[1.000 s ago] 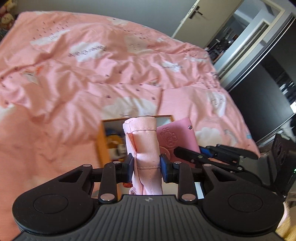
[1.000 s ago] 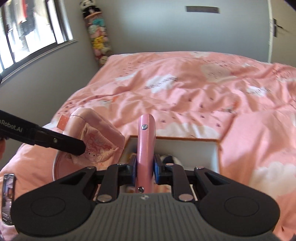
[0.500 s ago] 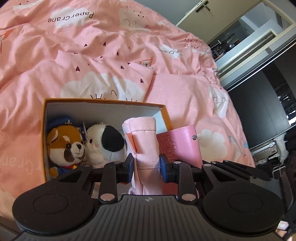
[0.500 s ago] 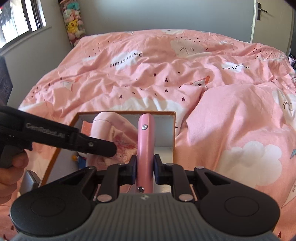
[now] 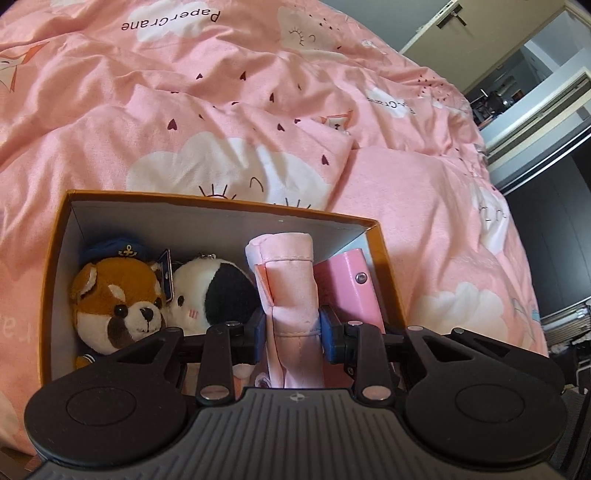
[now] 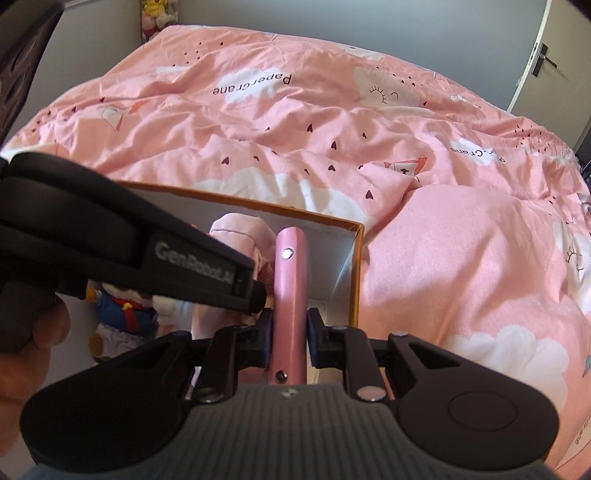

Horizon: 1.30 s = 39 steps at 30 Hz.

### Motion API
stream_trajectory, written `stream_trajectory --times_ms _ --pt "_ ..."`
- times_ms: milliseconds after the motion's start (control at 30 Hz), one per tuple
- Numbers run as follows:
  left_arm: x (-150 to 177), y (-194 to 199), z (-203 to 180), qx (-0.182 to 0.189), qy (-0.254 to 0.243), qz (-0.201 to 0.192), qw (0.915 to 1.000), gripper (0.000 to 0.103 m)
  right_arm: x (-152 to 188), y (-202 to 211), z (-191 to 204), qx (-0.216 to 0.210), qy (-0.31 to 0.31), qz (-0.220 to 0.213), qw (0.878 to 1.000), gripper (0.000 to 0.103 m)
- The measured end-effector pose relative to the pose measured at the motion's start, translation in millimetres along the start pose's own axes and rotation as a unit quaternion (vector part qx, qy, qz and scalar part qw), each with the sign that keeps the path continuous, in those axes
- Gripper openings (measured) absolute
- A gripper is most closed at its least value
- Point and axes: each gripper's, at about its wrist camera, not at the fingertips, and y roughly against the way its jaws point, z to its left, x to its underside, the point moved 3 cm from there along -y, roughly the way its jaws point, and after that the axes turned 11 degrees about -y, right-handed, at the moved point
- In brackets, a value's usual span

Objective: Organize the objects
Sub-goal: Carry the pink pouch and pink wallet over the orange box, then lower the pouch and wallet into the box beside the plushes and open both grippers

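An orange box point(image 5: 55, 236) with a white inside lies on the bed. In it sit a red-panda plush point(image 5: 118, 302) with a sailor cap and a white-and-black plush point(image 5: 218, 291). My left gripper point(image 5: 291, 328) is shut on a folded pink cloth pouch point(image 5: 288, 280), which stands upright inside the box. My right gripper point(image 6: 290, 338) is shut on a pink wallet point(image 6: 291, 280) with snap studs, held on edge inside the box point(image 6: 354, 266) near its right wall. The wallet point(image 5: 351, 284) stands just right of the pouch. The left gripper's body point(image 6: 110, 240) crosses the right wrist view.
A rumpled pink quilt point(image 5: 258, 110) with clouds and hearts covers the bed around the box. A doorway point(image 5: 517, 74) and dark cabinets lie at the right. A hand point(image 6: 22, 332) holds the left gripper. Plush toys point(image 6: 159, 14) hang by the far wall.
Both grippers have come down with their loads, from above the box into it. The plush toys inside have come into plain view. Neither grip has changed.
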Motion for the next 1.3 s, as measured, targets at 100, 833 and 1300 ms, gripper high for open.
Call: stream_trajectory --times_ms 100,833,1300 --pt "0.7 -6.3 0.2 0.002 0.004 0.000 1.0000 0.034 4.1 -10.6 -0.8 0.005 0.009 0.008 1.000 0.020" --pt "10.1 -9.8 -9.7 -0.032 -0.027 -0.030 0.9987 0.043 20.4 -15.7 7.7 0.029 0.123 -0.008 0.992 0.022" --pt "12.1 -0.1 -7.0 0.008 0.010 -0.053 0.9985 0.076 25.7 0.8 14.1 0.048 0.180 -0.035 0.982 0.043"
